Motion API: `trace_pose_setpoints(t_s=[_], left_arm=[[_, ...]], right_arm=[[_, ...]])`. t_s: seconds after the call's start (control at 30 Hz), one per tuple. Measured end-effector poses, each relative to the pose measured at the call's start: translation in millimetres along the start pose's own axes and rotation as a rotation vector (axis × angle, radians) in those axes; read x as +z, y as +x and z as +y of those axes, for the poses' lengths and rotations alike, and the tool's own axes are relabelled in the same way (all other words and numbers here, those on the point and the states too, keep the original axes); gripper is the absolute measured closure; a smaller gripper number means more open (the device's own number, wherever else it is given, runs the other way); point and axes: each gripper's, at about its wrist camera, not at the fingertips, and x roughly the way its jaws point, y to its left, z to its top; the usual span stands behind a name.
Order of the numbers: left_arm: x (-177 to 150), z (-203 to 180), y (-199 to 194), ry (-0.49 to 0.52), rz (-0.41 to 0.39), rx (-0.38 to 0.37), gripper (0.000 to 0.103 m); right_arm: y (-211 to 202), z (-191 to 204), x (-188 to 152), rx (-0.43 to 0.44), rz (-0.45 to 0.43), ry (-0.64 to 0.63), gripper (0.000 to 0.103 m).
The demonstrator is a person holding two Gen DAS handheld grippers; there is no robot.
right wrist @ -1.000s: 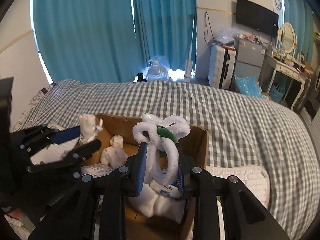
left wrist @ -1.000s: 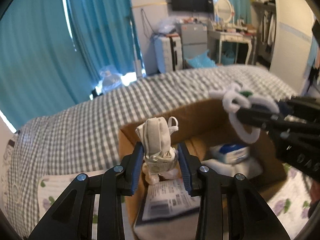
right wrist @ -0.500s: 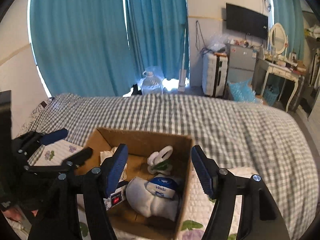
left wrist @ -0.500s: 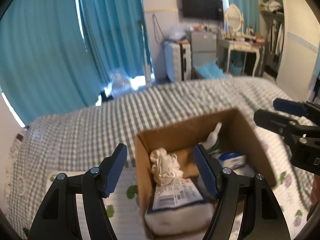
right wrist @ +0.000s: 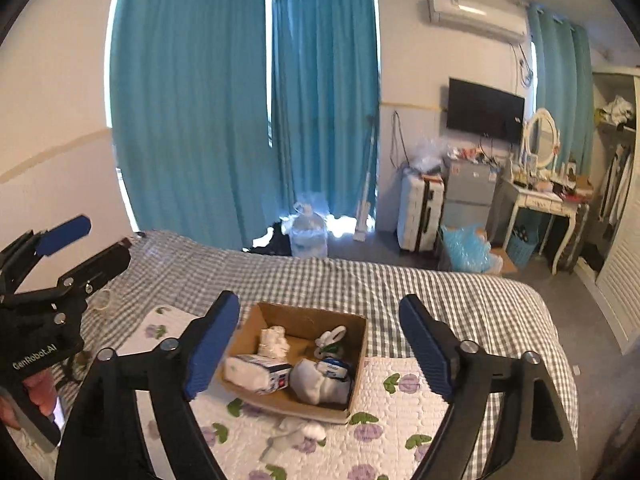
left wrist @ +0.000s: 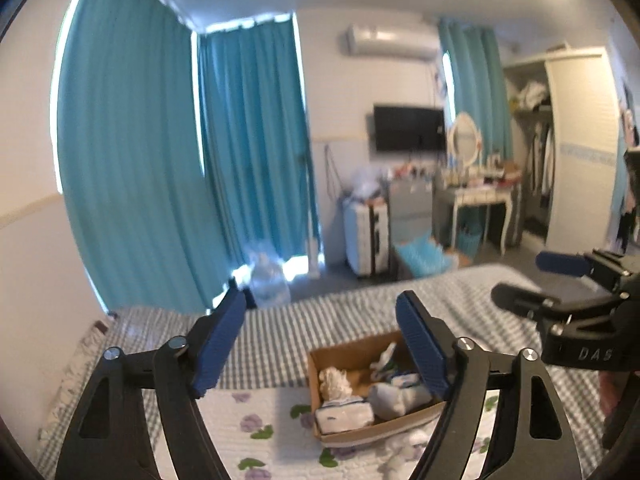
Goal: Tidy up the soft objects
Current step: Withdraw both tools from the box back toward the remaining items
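A brown cardboard box [right wrist: 358, 344] stands on a flowered quilt on the bed; it also shows in the left wrist view [left wrist: 348, 354]. Inside lie a cream plush toy [right wrist: 273, 340], a white looped toy with green [right wrist: 331, 338], a tissue pack [right wrist: 256, 372] and a white bundle [right wrist: 316, 380]. My left gripper [left wrist: 320, 340] is open and empty, high above and back from the box. My right gripper [right wrist: 316, 340] is open and empty, also raised well above the box. Each gripper shows in the other's view, the right one [left wrist: 532, 280] and the left one [right wrist: 92, 240].
A small white soft item [right wrist: 300, 430] lies on the flowered quilt [right wrist: 400, 420] in front of the box. The grey checked bedspread [right wrist: 440, 292] stretches behind. Teal curtains, a water jug [right wrist: 308, 230], a suitcase and a dressing table stand beyond the bed.
Both grippers have let go of their toys, which now lie in the box. Both have opened wide and pulled up and back, far from the box.
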Motion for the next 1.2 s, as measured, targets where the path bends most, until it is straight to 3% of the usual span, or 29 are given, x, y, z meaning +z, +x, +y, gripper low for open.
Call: trace_pose_setpoints(t_s=[0.2,0.43,0.77,1.0,1.2], left_arm=[[1,4,-36,-0.013,-0.018,0.054,0.024],[-35,-7,-39,-0.003,0.033,0.071,0.023],[-118,-37,5,-0.003,0.169,0.071,0.024],[-184,-62,71,-0.070,0.355,0.013,0.024],[-237,-86,123,-0.069,0.497,-0.040,0.024]], right_arm=[[-49,15,-12,0.001,-0.017,-0.055,0.013],[-57,9,-47,0.025,0.003,-0.053,0.003],[0,-21,-126,0.016,0.145,-0.079,0.002],[59,-42,-171,0.022,0.242,-0.066,0.002],[120,-59,-208,0.029,0.351,-0.044,0.002]])
